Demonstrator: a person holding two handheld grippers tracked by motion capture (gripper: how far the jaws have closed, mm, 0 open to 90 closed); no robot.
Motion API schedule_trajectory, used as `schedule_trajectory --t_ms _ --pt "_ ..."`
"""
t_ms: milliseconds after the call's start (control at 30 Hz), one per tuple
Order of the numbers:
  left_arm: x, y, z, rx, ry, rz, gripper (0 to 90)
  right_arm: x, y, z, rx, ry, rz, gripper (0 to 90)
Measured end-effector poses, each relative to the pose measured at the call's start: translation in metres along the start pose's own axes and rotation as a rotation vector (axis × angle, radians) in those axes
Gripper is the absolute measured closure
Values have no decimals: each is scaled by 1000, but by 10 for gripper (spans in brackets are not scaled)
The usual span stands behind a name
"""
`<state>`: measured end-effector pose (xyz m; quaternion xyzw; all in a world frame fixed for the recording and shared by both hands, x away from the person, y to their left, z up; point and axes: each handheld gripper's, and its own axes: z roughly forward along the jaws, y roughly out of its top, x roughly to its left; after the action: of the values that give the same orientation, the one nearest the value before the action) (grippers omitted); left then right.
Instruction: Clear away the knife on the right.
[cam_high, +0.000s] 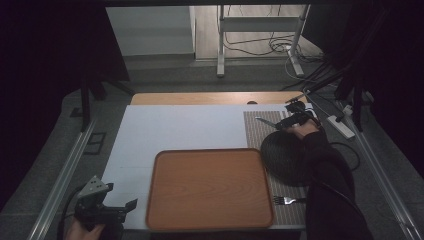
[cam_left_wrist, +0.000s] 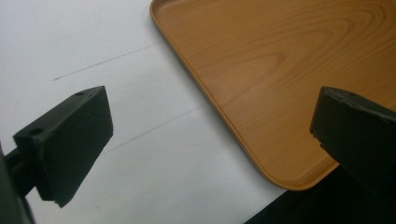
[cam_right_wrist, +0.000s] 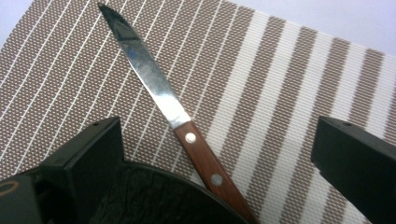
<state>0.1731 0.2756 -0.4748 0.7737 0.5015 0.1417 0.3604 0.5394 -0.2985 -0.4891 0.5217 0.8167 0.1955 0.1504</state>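
two grippers are in my hands, and both have the jaws wide apart, holding nothing. my right gripper (cam_high: 294, 116) hovers at the far right of the table, over the striped mat (cam_right_wrist: 289, 70), and its jaws stand on both sides of the knife (cam_right_wrist: 175, 112). the knife lies flat on the mat, the blade pointing away from me, and its wooden handle rests on the rim of the black plate (cam_high: 285, 157). my left gripper (cam_high: 107, 207) waits near the front left corner, just beside the tray (cam_high: 210, 187), which has nothing in it. a fork (cam_high: 287, 200) lies on the mat near me, right of the tray.

i judge that the next step is to close on the knife. the risk is the handle: it leans on the plate rim, so if i press down on one side, it can slip or turn between the jaws. the jaws can also hit the plate first and push it. if i grasp the smooth blade and not the handle, the knife may slide out when i lift it.
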Motion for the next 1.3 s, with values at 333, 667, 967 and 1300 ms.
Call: schedule_trajectory --t_ms 333,667,967,1300 --pt "0 0 0 0 0 -1 0 -4 2 20 55 3 9 6" --pt "0 -1 0 0 2 -1 0 -12 -1 18 41 16 -24 280" --pt "-1 0 0 2 5 4 0 -16 -5 10 22 54 -89 773" --pt "-1 0 0 1 5 2 0 -19 -6 7 24 -5 -179 777"
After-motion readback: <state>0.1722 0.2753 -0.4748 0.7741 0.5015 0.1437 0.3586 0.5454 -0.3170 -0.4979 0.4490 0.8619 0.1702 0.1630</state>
